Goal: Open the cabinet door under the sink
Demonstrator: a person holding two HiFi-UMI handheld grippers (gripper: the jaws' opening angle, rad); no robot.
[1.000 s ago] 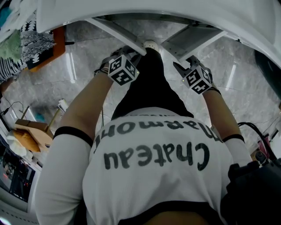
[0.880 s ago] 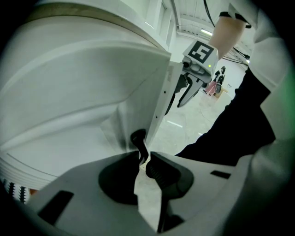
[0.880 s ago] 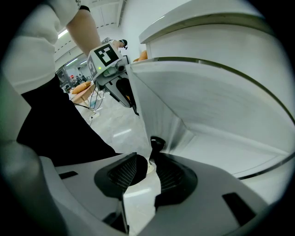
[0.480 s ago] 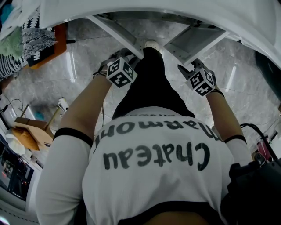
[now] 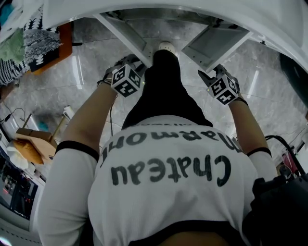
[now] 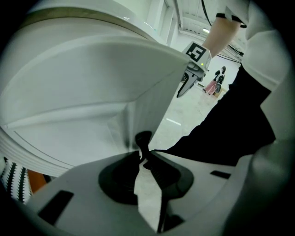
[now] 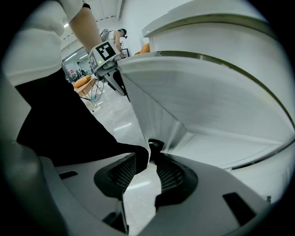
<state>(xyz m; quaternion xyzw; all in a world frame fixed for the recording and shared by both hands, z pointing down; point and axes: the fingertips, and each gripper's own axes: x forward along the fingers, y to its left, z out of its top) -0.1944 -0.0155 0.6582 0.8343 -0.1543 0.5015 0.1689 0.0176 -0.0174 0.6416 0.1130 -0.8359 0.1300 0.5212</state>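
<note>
Two white cabinet doors stand swung out below the white sink rim [image 5: 159,8], the left door [image 5: 122,34] and the right door [image 5: 215,42]. My left gripper [image 5: 138,63] is shut on the left door's dark knob [image 6: 143,138], which sits between its jaws in the left gripper view. My right gripper [image 5: 206,76] is shut on the right door's dark knob [image 7: 156,146]. Each gripper view also catches the other gripper at its door's edge: the right gripper [image 6: 185,86] and the left gripper [image 7: 118,82]. The inside of the cabinet is hidden.
The person's black-clad legs [image 5: 163,91] and a white shoe [image 5: 166,47] stand between the two doors on a grey marble floor [image 5: 57,91]. At the left lie patterned cloth [image 5: 38,45], an orange board [image 5: 60,48], a cardboard box [image 5: 33,144] and cables.
Both doors have swung a little wider. The left gripper has drifted left and the right gripper right, each still on its knob.
</note>
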